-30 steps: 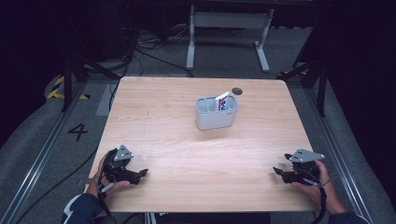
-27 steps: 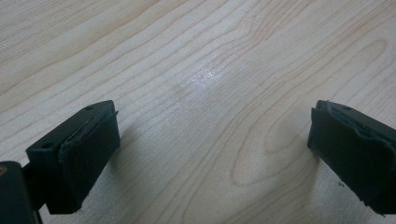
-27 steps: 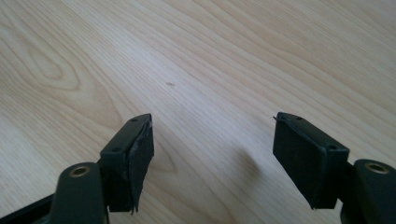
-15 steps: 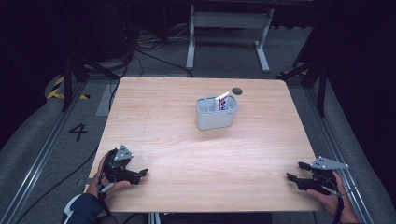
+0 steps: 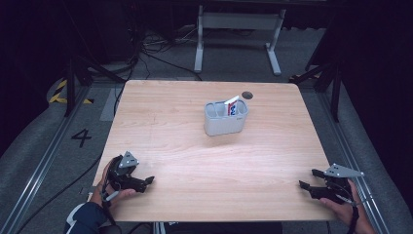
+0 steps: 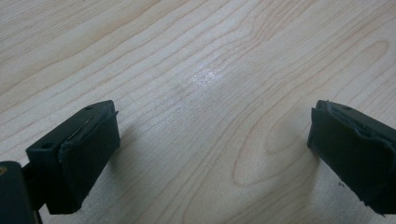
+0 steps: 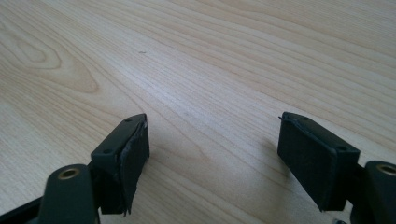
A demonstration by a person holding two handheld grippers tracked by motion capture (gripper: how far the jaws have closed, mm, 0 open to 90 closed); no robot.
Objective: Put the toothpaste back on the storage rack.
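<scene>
The left claw (image 5: 146, 181) rests at the near left corner of the wooden tabletop (image 5: 185, 126), its jaws spread wide with nothing between them. The right claw (image 5: 308, 179) is at the near right edge, also spread and empty. A grey container (image 5: 221, 122) stands near the far middle, holding a white packet (image 5: 232, 106).

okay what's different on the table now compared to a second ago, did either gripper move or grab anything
The right gripper drew back toward the person and outward, ending at the right near corner of the light wooden table; its jaws are open and hold nothing. The left gripper stayed at the left near corner, open and empty. The grey plastic holder with the red, white and blue tube in it did not move.
</scene>
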